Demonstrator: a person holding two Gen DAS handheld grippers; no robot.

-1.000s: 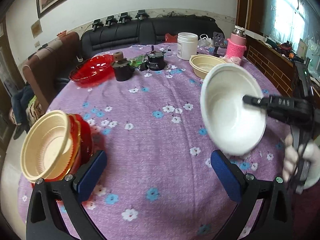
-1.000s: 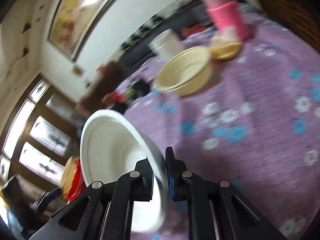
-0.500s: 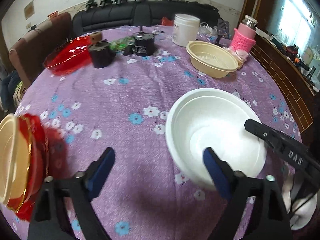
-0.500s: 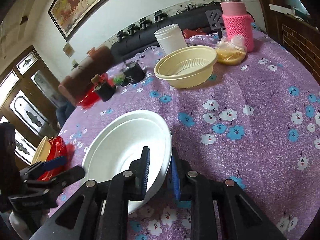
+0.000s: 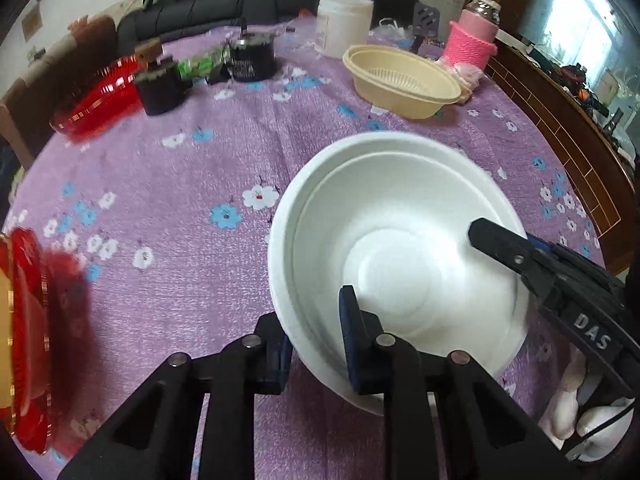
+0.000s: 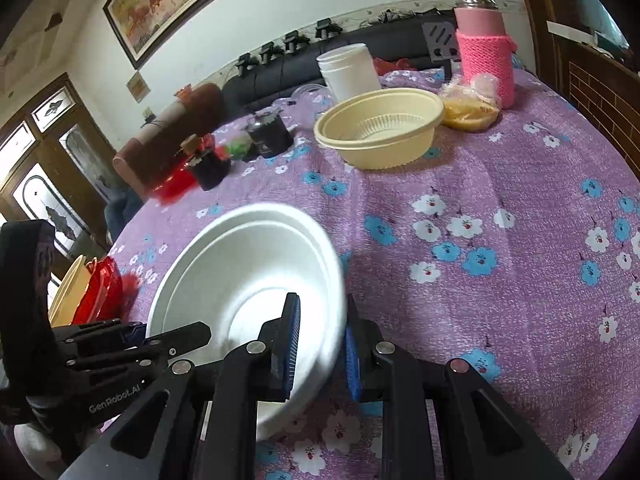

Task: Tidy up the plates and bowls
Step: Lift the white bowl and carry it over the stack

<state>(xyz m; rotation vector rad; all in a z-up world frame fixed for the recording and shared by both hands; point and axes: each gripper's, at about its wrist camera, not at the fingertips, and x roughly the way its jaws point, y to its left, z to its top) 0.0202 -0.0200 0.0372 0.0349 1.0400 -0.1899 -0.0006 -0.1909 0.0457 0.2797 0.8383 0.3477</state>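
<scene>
A white foam bowl [image 5: 400, 248] sits low over the purple flowered tablecloth [image 5: 180, 208]. My left gripper [image 5: 316, 344] is shut on its near rim. My right gripper [image 6: 320, 344] is shut on its other rim; the bowl also shows in the right wrist view [image 6: 248, 280]. A stack of red and cream bowls [image 5: 20, 320] stands on edge at the far left and shows in the right wrist view [image 6: 92, 288]. A cream bowl [image 5: 400, 80] sits at the back right. A red plate [image 5: 92, 100] lies at the back left.
At the back stand a white jar [image 5: 344, 24], a pink-sleeved bottle [image 5: 474, 36], a black tin [image 5: 252, 60] and a dark pot [image 5: 160, 84]. A bagged food item [image 6: 468, 108] lies beside the cream bowl. The table edge curves along the right.
The white bowl came down from tilted in the air to level near the table. My left gripper moved right and closed on its rim. The right gripper kept its hold.
</scene>
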